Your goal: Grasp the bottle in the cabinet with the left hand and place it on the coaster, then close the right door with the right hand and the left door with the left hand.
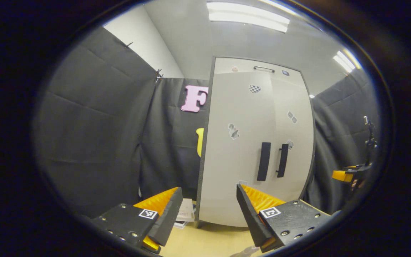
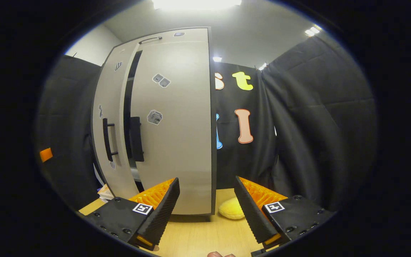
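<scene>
Left gripper [image 1: 209,210]: fingers apart, holding nothing, aimed at the cabinet [image 1: 241,150].
Right gripper [image 2: 207,203]: fingers apart, holding nothing, above the wooden surface [image 2: 198,235].
Doors: left gripper view shows both nearly shut; right gripper view shows a dark gap [image 2: 130,103] between them.
Yellow coaster [image 2: 231,208]: on the surface right of the cabinet.
Bottle: cannot tell where.

No readable text, brand or number anywhere. Small grey stickers [image 1: 233,130] on the cabinet doors [image 1: 227,171]: too small and blurred to make out. Black-and-white square code markers [image 1: 148,213] on the fingers of the left gripper [image 1: 209,192], same markers on the right gripper [image 2: 206,184]: patterns only, no letters. Printed papers [image 1: 186,213] beside the cabinet's foot: print illegible.
</scene>
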`<action>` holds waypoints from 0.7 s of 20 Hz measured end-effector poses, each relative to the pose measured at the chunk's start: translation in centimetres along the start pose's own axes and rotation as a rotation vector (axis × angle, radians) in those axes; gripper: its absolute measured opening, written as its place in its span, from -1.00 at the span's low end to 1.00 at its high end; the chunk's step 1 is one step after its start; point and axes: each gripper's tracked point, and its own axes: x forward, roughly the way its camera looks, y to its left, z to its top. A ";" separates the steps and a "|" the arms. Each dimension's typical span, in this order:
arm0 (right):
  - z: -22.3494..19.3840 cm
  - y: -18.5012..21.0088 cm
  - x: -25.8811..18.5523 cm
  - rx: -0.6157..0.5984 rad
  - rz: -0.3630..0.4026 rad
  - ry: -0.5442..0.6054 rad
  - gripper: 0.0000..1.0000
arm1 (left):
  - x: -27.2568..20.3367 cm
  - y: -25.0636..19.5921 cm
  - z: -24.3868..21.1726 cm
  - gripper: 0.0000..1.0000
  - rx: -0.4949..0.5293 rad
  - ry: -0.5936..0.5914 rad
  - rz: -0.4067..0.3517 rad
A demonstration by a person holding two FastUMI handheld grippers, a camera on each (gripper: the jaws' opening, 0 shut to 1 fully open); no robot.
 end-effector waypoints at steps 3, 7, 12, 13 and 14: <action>-0.7 0.8 -0.7 -0.008 0.024 0.018 0.96 | 0.3 0.0 0.1 0.76 -0.015 -0.015 -0.007; -0.2 1.2 -1.8 -0.001 0.031 -0.002 0.95 | 0.6 0.2 0.6 0.76 -0.017 -0.043 -0.017; 0.2 0.0 -2.1 0.003 -0.009 -0.002 0.94 | 1.1 1.7 1.0 0.76 0.033 -0.056 0.006; 0.3 -0.6 -2.3 0.002 -0.029 -0.012 0.95 | 1.1 1.6 1.0 0.77 0.036 -0.058 -0.008; 0.5 -1.1 -2.3 0.003 -0.053 -0.027 0.95 | 1.2 1.4 1.0 0.76 0.040 -0.059 -0.026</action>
